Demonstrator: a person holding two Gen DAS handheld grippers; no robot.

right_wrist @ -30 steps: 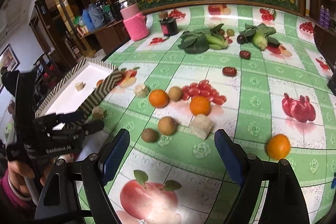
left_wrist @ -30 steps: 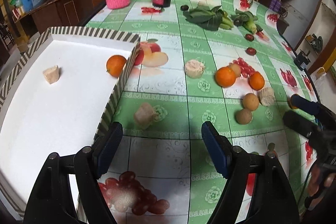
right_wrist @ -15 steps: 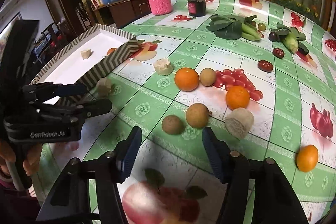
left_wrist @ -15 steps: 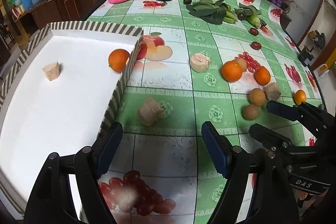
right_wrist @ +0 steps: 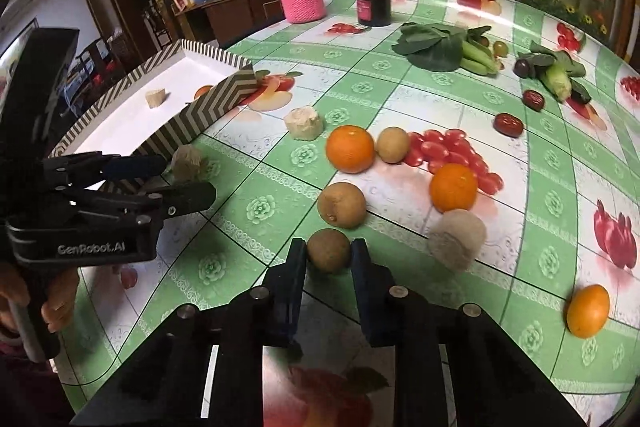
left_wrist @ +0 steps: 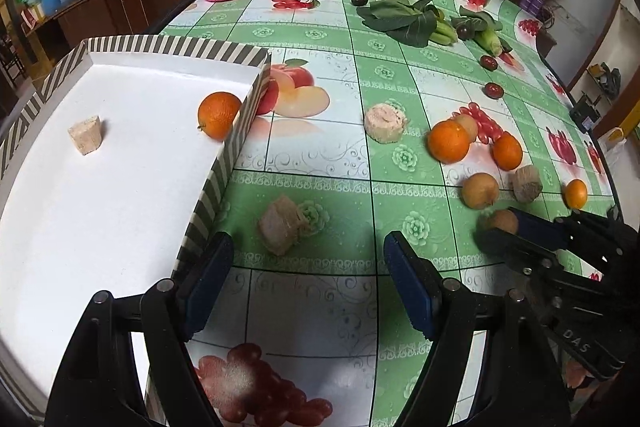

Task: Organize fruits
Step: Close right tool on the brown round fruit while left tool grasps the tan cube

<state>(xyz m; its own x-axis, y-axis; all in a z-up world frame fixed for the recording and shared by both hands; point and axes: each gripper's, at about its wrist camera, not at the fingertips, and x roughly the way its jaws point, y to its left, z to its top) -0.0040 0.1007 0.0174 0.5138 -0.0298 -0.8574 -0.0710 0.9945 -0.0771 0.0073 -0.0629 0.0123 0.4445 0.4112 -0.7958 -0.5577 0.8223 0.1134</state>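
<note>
A: What has the right tool (right_wrist: 329, 254) got?
B: Its jaws have just been closing, and they now press on a small brown fruit (right_wrist: 329, 250) at the lower middle of the right wrist frame. The fruit sits on the worktop (right_wrist: 400, 99).
A: And the left tool (left_wrist: 308, 281)?
B: Fairly wide apart at the bottom of its own frame, with nothing between its jaws. It hangs over the worktop just beside the striped tray (left_wrist: 224, 163).
A: What lies in the tray?
B: One orange (left_wrist: 218, 114) against the right wall, and a pale chunk (left_wrist: 85, 133) at the left.
A: And loose on the worktop?
B: In the right wrist frame, a larger brown fruit (right_wrist: 341, 204) just above the gripped one, two oranges (right_wrist: 350, 148) near the middle, and a third orange (right_wrist: 587, 311) at the lower right.
</note>
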